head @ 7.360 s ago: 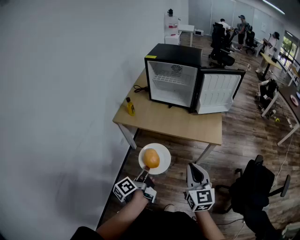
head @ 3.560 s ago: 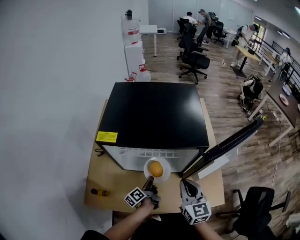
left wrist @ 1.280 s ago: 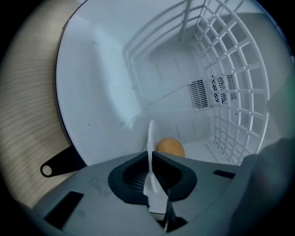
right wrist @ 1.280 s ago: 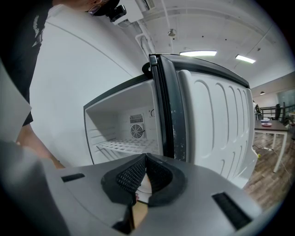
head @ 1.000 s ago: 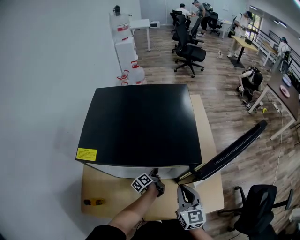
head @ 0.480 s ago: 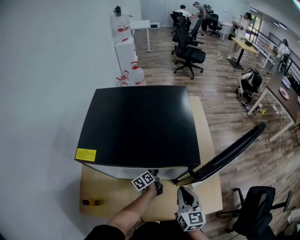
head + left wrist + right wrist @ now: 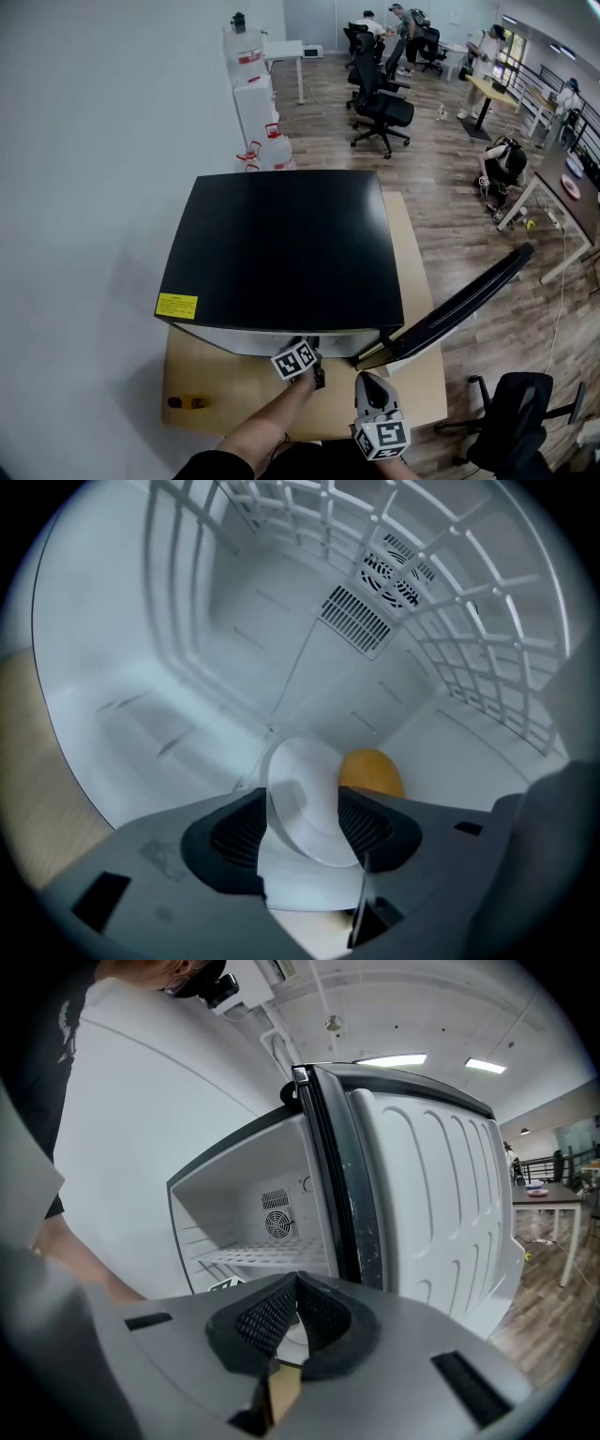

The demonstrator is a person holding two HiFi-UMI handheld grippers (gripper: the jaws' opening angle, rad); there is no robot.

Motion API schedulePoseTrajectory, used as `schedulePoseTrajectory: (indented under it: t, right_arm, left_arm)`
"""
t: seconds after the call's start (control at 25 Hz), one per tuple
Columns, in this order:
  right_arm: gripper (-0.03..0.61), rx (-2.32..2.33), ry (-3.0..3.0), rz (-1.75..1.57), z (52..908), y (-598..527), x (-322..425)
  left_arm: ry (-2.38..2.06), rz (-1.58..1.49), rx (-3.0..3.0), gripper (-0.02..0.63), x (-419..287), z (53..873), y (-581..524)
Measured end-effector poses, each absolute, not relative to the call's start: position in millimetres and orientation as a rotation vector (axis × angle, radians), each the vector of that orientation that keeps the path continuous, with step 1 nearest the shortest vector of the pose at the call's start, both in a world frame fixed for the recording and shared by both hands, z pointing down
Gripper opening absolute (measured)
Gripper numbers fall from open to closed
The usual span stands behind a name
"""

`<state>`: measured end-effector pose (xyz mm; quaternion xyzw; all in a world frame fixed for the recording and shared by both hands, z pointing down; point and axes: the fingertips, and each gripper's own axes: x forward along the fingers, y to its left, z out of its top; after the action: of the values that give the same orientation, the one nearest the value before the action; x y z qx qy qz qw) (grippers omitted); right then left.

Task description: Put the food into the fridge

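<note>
Round orange food sits at the far right of a round white plate, low inside the white-lined, black-topped mini fridge. The left gripper reaches in; its jaws are wide and have just been opening, with the plate's near rim between them. The right gripper is near the open fridge door, jaws together, empty. The fridge stands on a light wooden tabletop.
</note>
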<state>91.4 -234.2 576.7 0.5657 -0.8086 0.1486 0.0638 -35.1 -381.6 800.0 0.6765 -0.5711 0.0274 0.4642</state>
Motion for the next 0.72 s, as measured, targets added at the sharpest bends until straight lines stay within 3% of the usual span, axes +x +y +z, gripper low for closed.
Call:
schedulePoseTrajectory:
  t: [0.72]
  right_arm:
    - [0.06, 1.672, -2.472, 0.409, 561.5, -216.4, 77.2]
  left_arm:
    - [-1.368, 0.001, 1.732, 0.221, -56.8, 759.8, -346.8]
